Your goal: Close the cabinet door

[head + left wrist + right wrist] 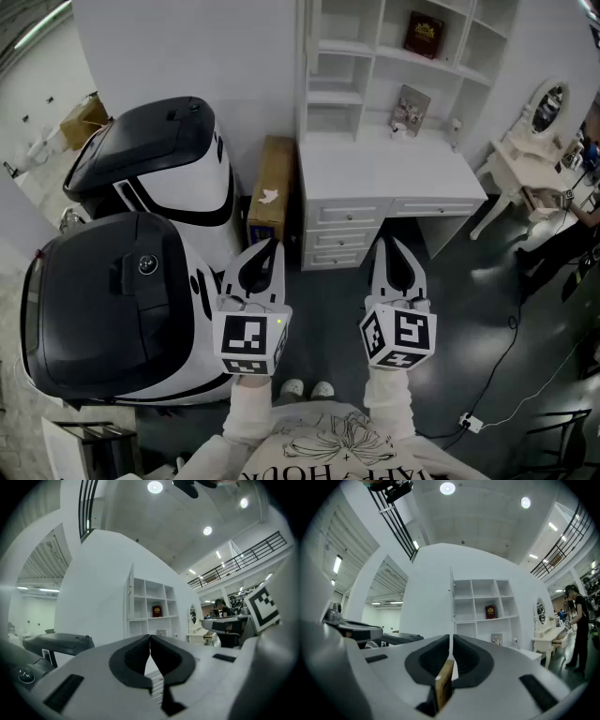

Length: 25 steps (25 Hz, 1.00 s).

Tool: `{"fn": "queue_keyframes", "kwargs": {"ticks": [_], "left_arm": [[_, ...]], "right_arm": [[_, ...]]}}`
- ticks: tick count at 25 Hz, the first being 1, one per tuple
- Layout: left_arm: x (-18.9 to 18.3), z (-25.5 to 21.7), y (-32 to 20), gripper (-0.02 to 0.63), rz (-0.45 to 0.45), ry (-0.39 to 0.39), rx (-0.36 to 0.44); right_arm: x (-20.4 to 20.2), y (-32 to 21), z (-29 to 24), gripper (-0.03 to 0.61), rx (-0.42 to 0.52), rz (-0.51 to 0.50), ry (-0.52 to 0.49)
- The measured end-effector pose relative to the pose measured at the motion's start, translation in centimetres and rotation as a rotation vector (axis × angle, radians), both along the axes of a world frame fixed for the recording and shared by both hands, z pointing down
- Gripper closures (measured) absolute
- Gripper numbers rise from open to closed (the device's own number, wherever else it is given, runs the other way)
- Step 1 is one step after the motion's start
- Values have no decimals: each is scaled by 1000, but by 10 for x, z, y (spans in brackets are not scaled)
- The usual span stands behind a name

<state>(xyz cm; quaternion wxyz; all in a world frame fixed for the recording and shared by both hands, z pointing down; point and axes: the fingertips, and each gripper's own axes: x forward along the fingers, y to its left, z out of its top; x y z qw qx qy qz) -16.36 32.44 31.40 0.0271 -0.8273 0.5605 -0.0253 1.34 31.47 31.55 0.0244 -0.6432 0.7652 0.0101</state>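
Note:
A white desk cabinet point(384, 173) with a shelf hutch point(403, 56) stands ahead against the wall. Its narrow door point(304, 66) hangs open at the hutch's left edge, and shows edge-on in the left gripper view point(130, 599) and the right gripper view point(452, 599). My left gripper point(272, 246) and right gripper point(389, 244) are held side by side well short of the desk, both pointing at it. Each is shut with nothing held: the left gripper point(150, 637) and right gripper point(451, 637) have their tips touching.
Two big black-and-white machines point(155, 159) point(103, 309) fill the left side. A cardboard box point(272, 187) leans between them and the desk. A white vanity table with a mirror point(539, 131) and a person point(577, 220) are at the right. A cable point(506, 356) lies on the dark floor.

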Motion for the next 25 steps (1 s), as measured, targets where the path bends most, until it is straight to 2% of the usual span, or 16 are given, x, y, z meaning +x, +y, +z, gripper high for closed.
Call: {"fn": "queue_keyframes", "kwargs": {"ticks": [17, 25], "left_arm": [[11, 5, -2, 609, 1, -4, -4], [30, 11, -9, 609, -23, -13, -6]], "right_arm": [[12, 0, 12, 555, -22, -5, -17], [37, -8, 18, 555, -28, -16, 8]]}}
